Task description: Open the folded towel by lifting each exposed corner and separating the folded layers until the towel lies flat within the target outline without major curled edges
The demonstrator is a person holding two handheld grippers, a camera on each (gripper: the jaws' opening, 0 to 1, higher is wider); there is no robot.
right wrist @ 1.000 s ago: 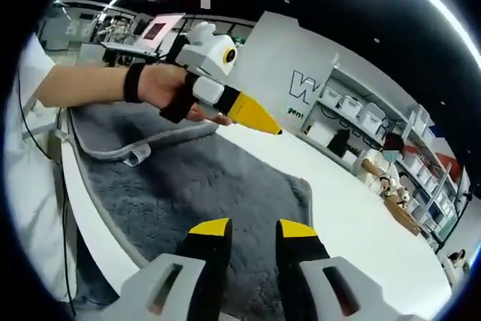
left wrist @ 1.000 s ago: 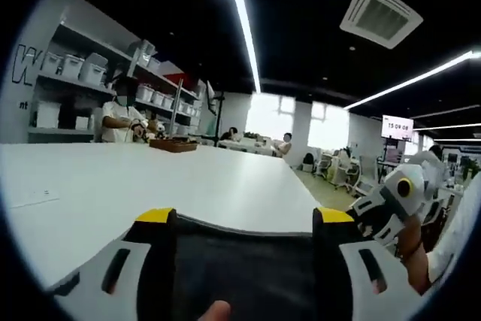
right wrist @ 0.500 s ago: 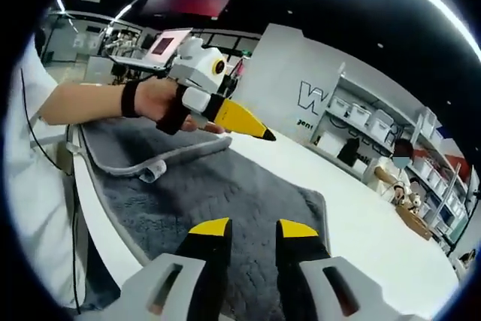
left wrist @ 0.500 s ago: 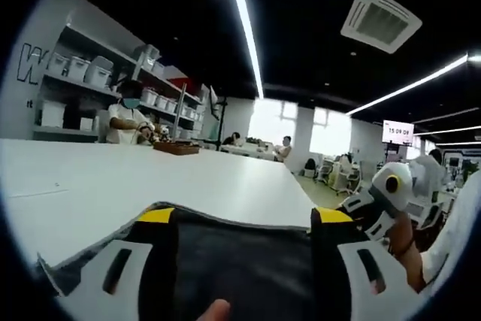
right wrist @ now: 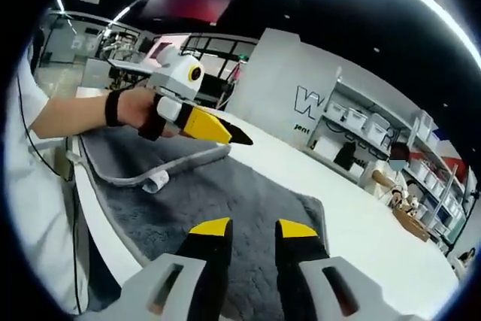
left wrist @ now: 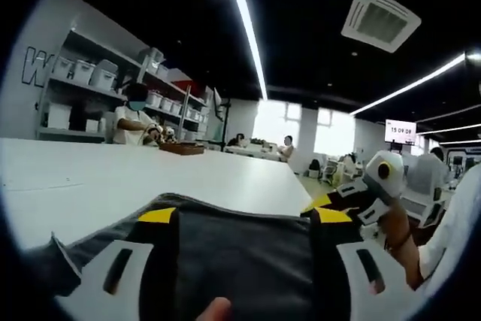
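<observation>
Since a second ago the left gripper (right wrist: 225, 131) has climbed, hauling its towel (right wrist: 248, 208) edge higher off the table (right wrist: 361, 238). Its jaws look pinched on the cloth. Right gripper (right wrist: 249, 228) hovers slightly open, holding nothing. I'd peel that flap over slowly so nothing curls.

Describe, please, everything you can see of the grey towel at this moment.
The towel is dark grey and fluffy, with a paler grey hemmed border. It lies spread over the near part of the white table, one edge at the table's near side. In the right gripper view, the left gripper holds up a folded strip of border, a small white tag hanging under it. In the left gripper view, dark cloth stretches between that gripper's jaws. The right gripper hovers open above the pile; contact cannot be told.
</observation>
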